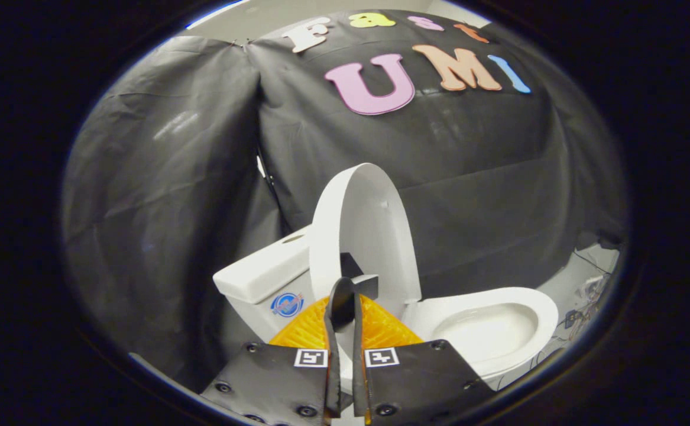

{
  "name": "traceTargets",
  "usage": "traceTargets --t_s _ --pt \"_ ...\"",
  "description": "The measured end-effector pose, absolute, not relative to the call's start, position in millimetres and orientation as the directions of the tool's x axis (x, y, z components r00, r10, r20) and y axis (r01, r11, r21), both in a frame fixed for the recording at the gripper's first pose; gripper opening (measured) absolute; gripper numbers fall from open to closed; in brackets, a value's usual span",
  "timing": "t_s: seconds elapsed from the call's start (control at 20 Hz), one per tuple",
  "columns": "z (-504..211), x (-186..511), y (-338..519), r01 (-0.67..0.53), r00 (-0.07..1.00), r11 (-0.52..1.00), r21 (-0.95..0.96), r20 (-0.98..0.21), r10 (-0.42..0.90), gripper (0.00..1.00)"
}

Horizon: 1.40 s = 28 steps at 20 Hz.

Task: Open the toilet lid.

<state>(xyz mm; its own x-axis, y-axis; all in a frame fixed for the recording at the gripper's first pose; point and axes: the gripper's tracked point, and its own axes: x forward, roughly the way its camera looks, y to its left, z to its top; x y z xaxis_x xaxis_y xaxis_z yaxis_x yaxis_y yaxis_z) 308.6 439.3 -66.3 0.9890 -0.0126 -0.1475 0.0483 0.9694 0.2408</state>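
1. Your gripper (345,296) sits low and close in front of the toilet (498,322), its two fingers pointing toward the raised lid.
2. The fingers are drawn nearly together, with only a thin slit between them along their length. The tips appear to meet on the lower edge of the toilet lid (363,231), but you cannot tell for certain from this view whether both pads actually press on it.
3. The lid stands upright, lifted clear off the bowl. It is turned partly edge-on to you, so you see its white rim curving up on the tank side and its inner face toward the bowl.
4. The lid's top reaches up against the black cloth wall (167,195) behind it; its base is hidden behind your fingertips.
5. A small dark piece (363,283), probably part of the gripper, sits right at the fingertips, against the foot of the lid.
6. The bowl lies open just beyond and beside your fingers, its white rim and hollow fully exposed.
7. The tank (265,275) is on the other side of the lid from the bowl, set against the cloth wall, with a round blue sticker (287,305) on its front face.
8. Some cables (581,310) lie on the floor past the far end of the bowl.
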Motion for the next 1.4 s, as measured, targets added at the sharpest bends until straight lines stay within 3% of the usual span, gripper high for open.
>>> traceTargets --t_s 1.05,1.15,1.4 --pt "-72.7 335.9 491.9 -0.039 0.979 0.987 0.155 -0.193 0.069 0.09" --pt "-73.8 335.7 492.0 -0.045 0.978 0.988 0.147 -0.196 0.074 0.14" --pt "-70.6 334.0 490.3 -0.042 0.979 0.986 0.163 -0.192 0.073 0.18"
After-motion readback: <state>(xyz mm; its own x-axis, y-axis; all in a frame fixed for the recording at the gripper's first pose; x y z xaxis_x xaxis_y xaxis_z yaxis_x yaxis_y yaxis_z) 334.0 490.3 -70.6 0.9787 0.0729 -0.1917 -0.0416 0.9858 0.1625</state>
